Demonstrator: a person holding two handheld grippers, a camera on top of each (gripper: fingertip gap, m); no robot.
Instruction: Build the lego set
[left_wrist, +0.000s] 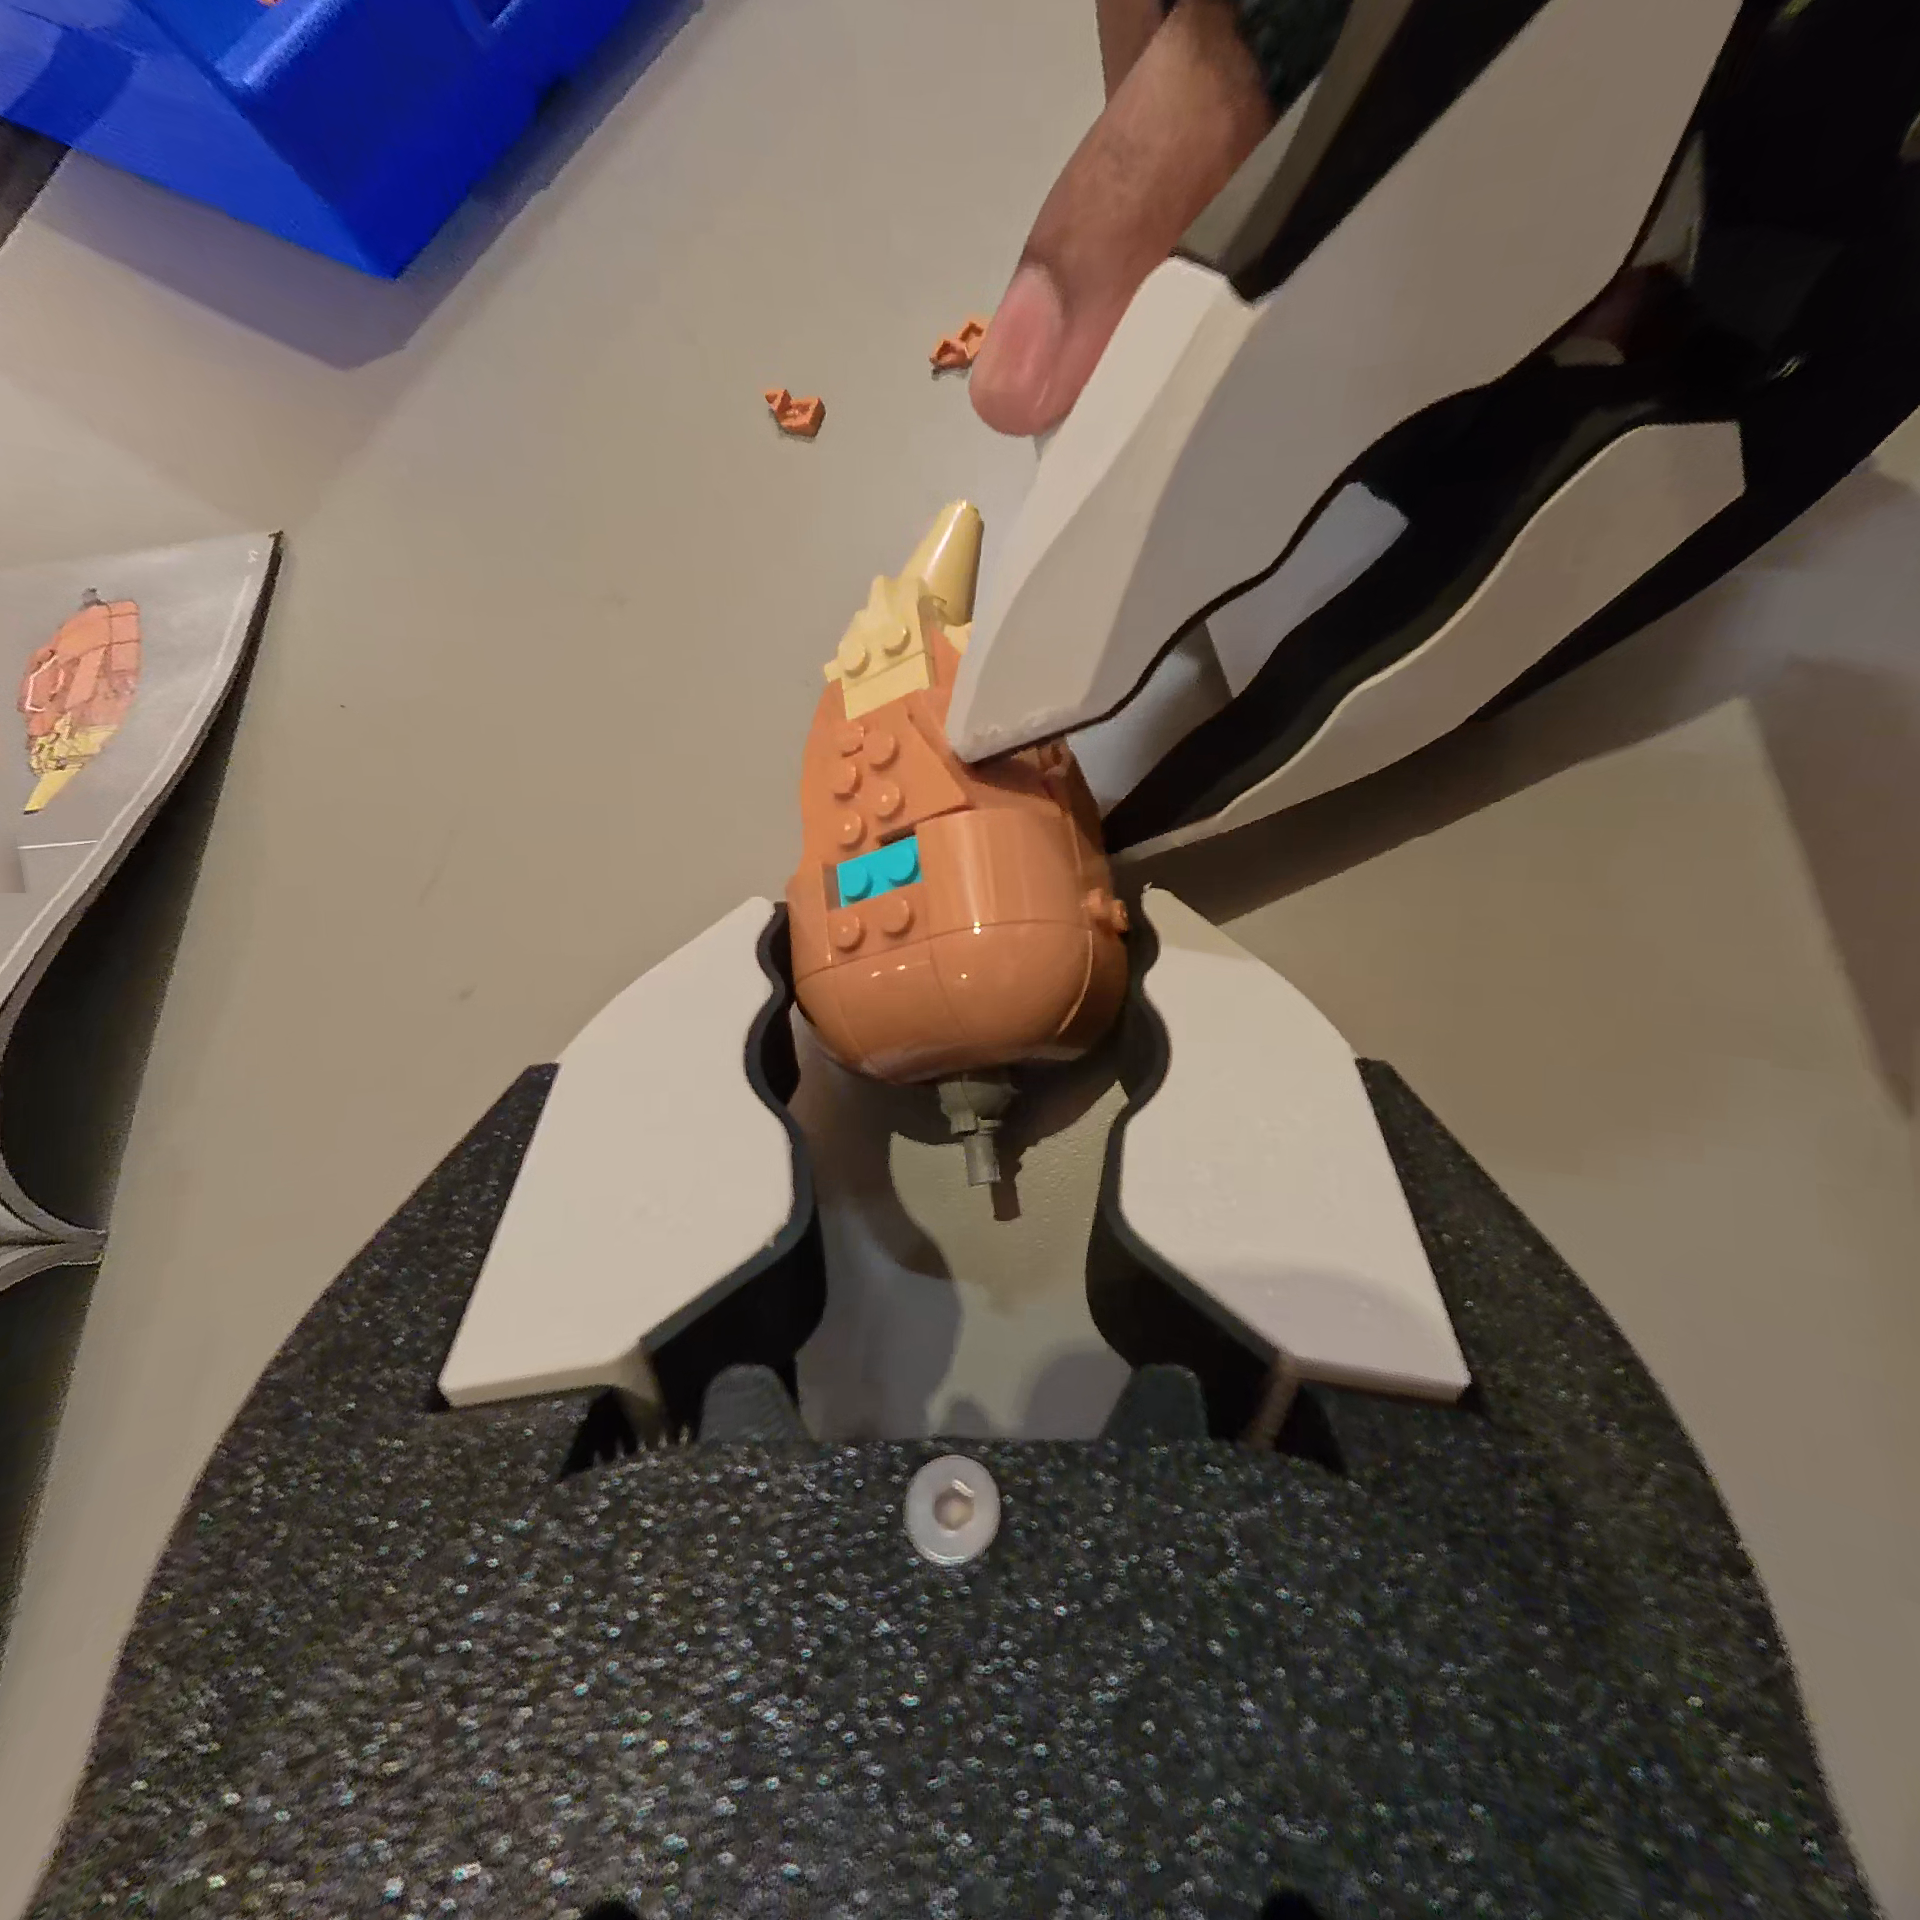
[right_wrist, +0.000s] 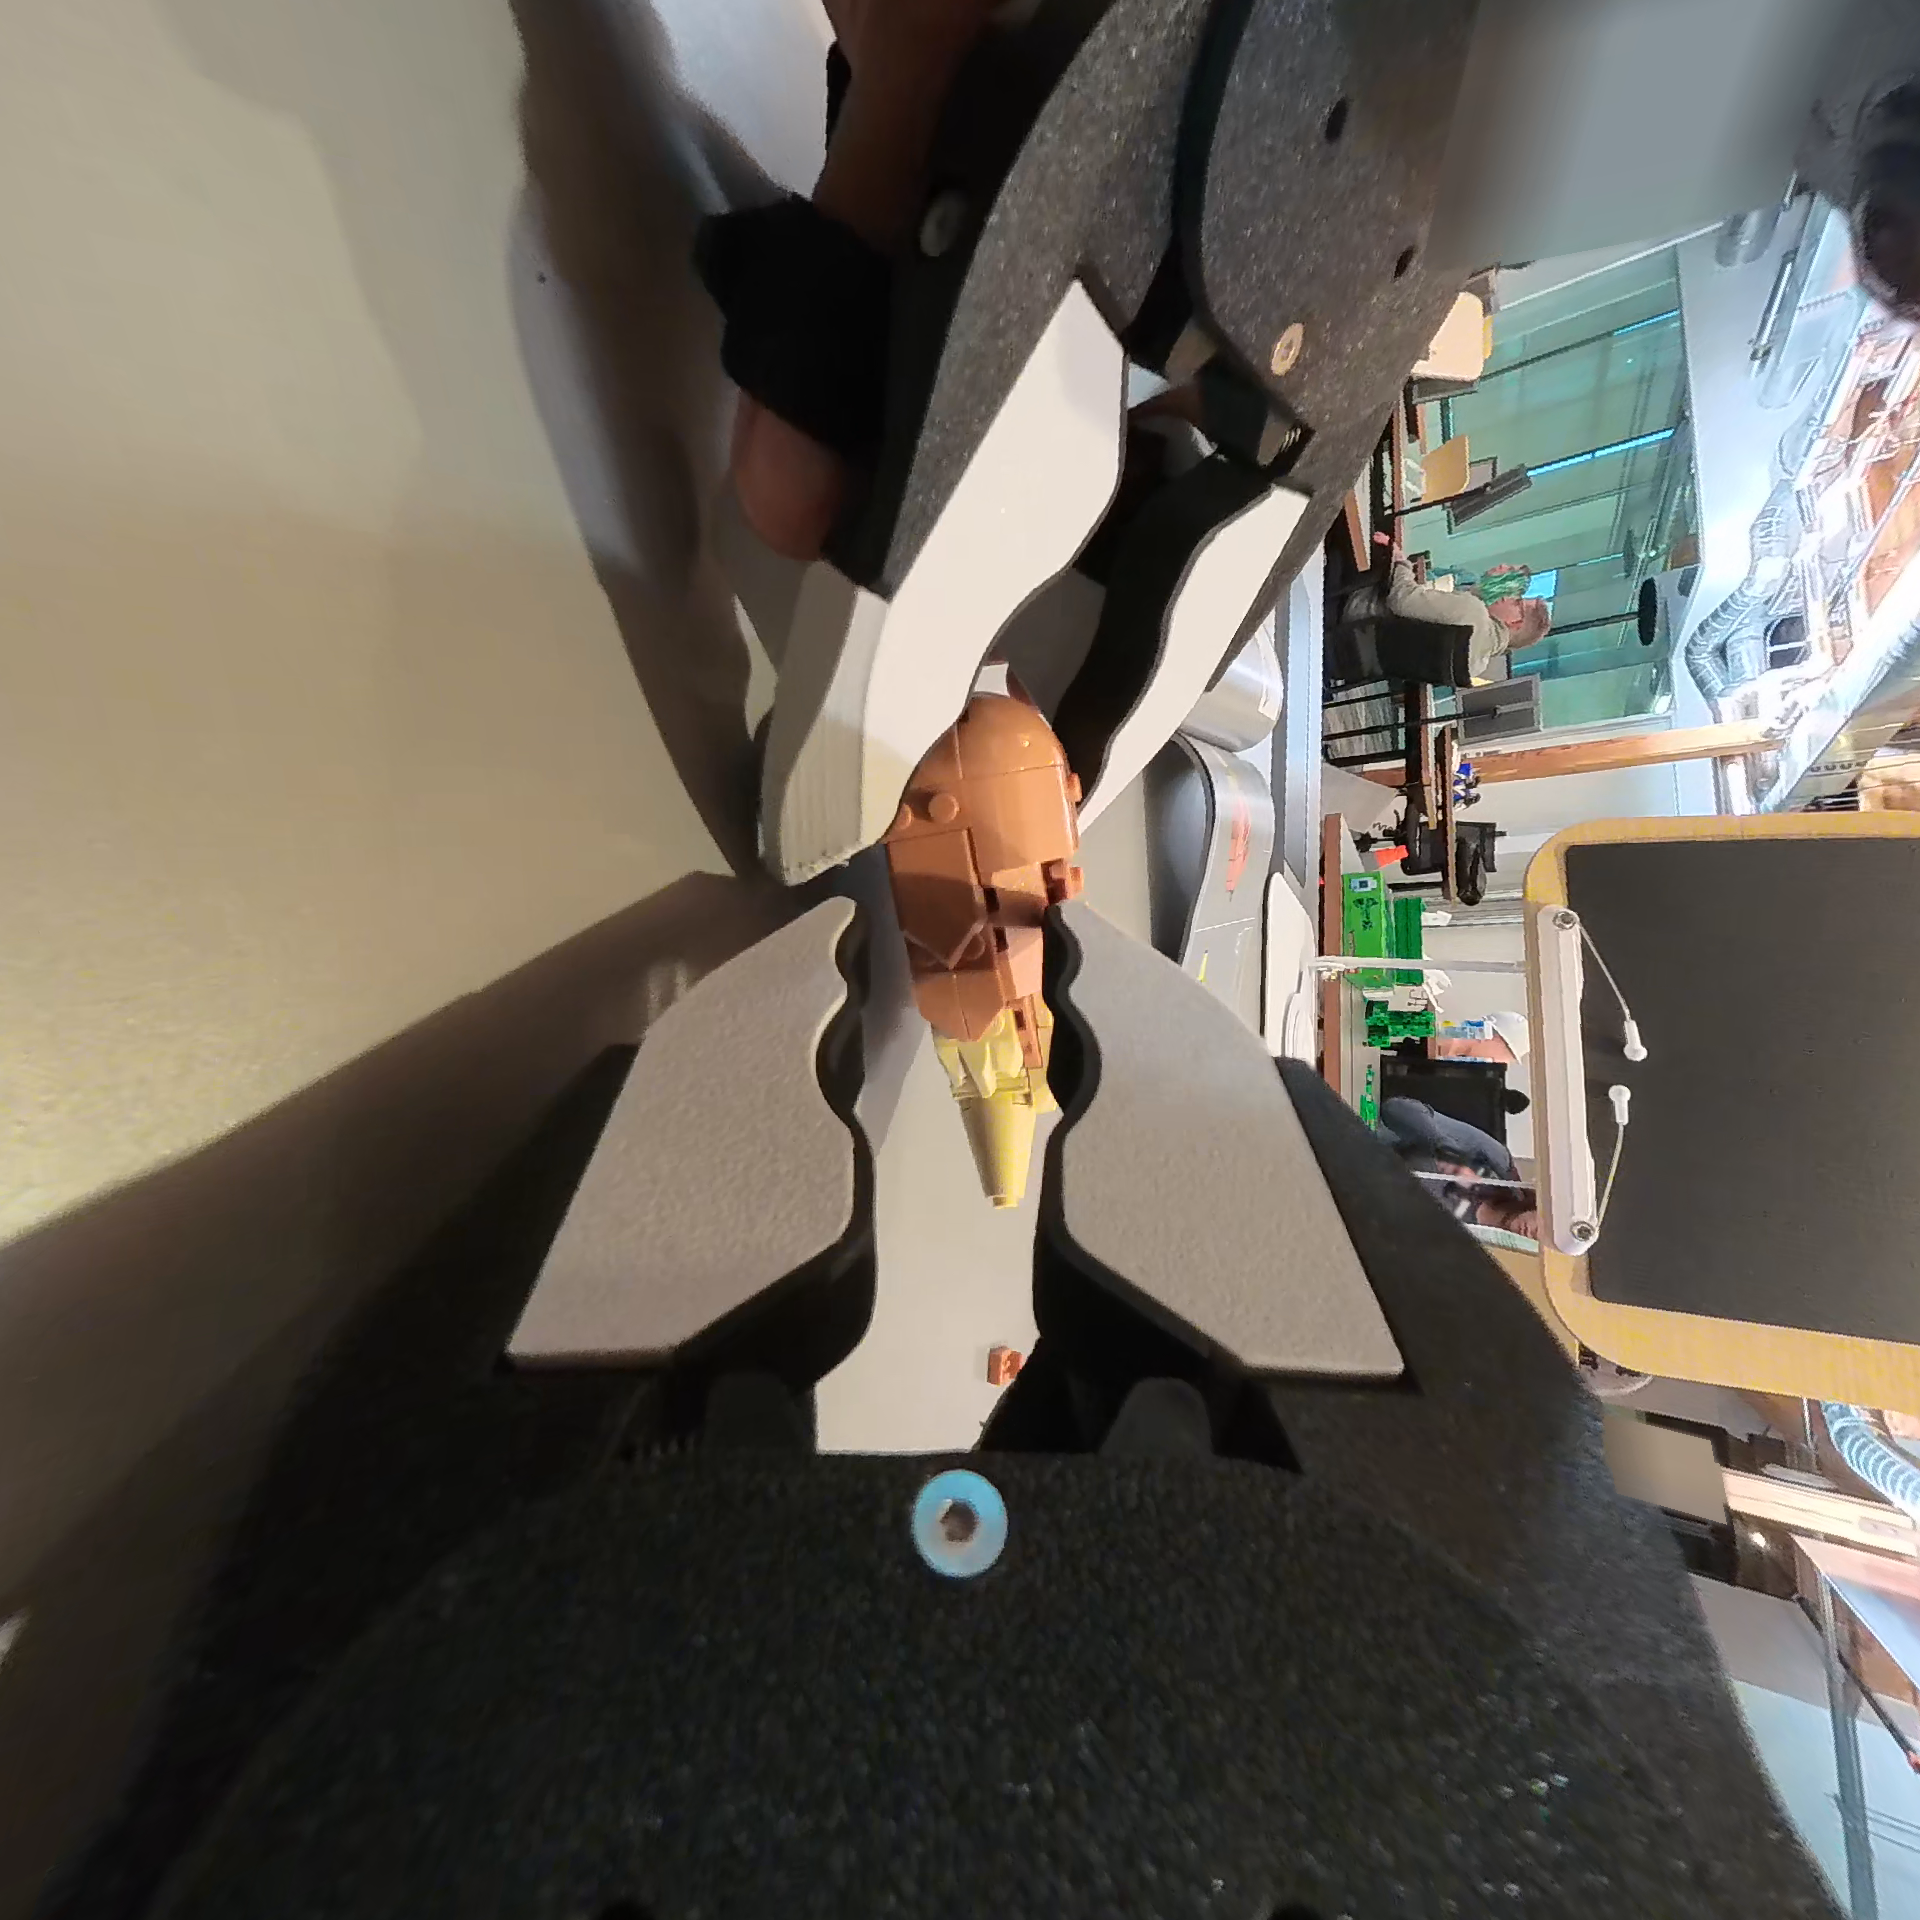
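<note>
A small orange lego model (left_wrist: 935, 935) with a tan pointed end (left_wrist: 951, 566), a teal brick (left_wrist: 878, 871) set in its side and a grey pin (left_wrist: 982, 1143) at its round end is held above the table. My left gripper (left_wrist: 961, 930) is shut on the round end. My right gripper (left_wrist: 1060, 790) comes in from the upper right and clamps the narrower middle. In the right wrist view the model (right_wrist: 966, 935) sits between my right gripper (right_wrist: 951, 925) fingers, tan tip (right_wrist: 1003, 1132) pointing at the camera, and the left gripper (right_wrist: 987, 769) holds its far end.
Two loose orange pieces (left_wrist: 795, 408) (left_wrist: 958, 343) lie on the grey table (left_wrist: 520, 623) beyond the model. A blue bin (left_wrist: 312, 125) stands at the top left. An open instruction booklet (left_wrist: 104, 779) lies at the left edge. Another small orange piece (right_wrist: 1003, 1364) lies under the right gripper.
</note>
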